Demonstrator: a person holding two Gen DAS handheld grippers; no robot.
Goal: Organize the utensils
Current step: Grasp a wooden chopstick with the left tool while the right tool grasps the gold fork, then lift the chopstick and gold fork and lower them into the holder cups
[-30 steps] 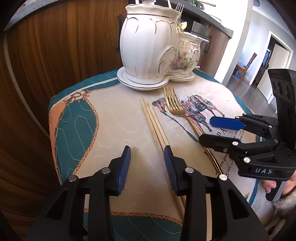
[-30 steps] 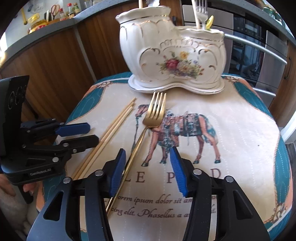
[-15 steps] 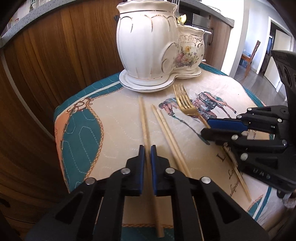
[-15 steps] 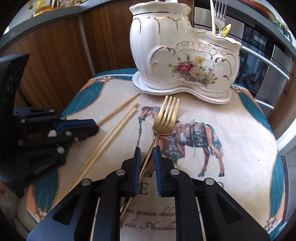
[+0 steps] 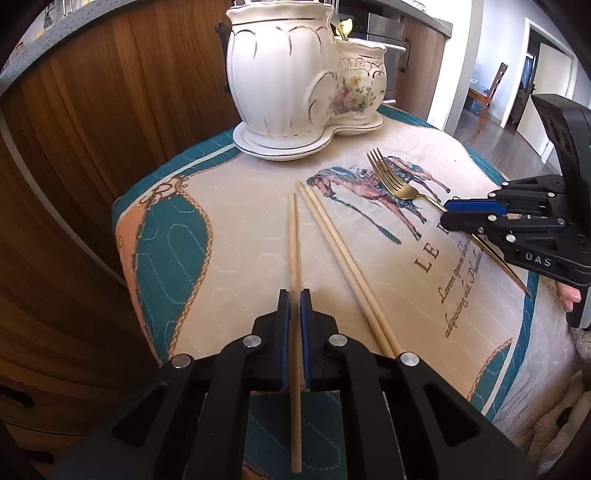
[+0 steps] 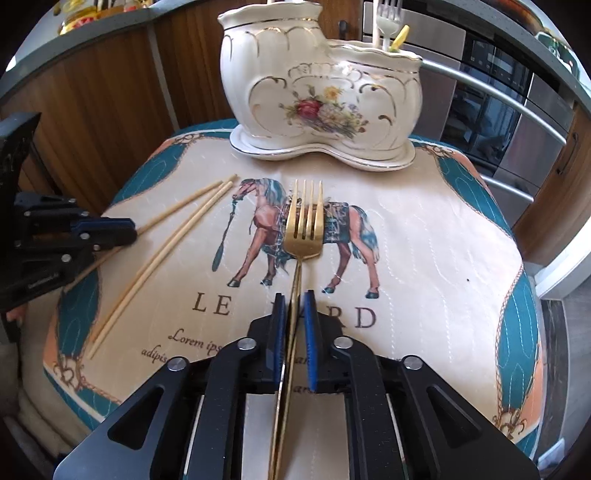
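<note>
A single wooden chopstick (image 5: 293, 258) is clamped between the blue pads of the left gripper (image 5: 294, 295); its shaft runs back through the closed jaws and its tip is directed toward the white ceramic utensil holder (image 5: 295, 77). Just to the right of that chopstick, two more chopsticks (image 5: 343, 258) are left lying together on the printed horse mat (image 5: 424, 295), nearer the holder's saucer at their far ends.

The gold fork (image 6: 303, 221) is gripped by its thin handle in the right gripper (image 6: 295, 299), whose jaws are drawn in against it. The tines are pointed straight at the holder and are seen over the horse print, well short of the saucer. A white fork (image 6: 388, 16) is already stood in the holder's lower compartment.
</note>
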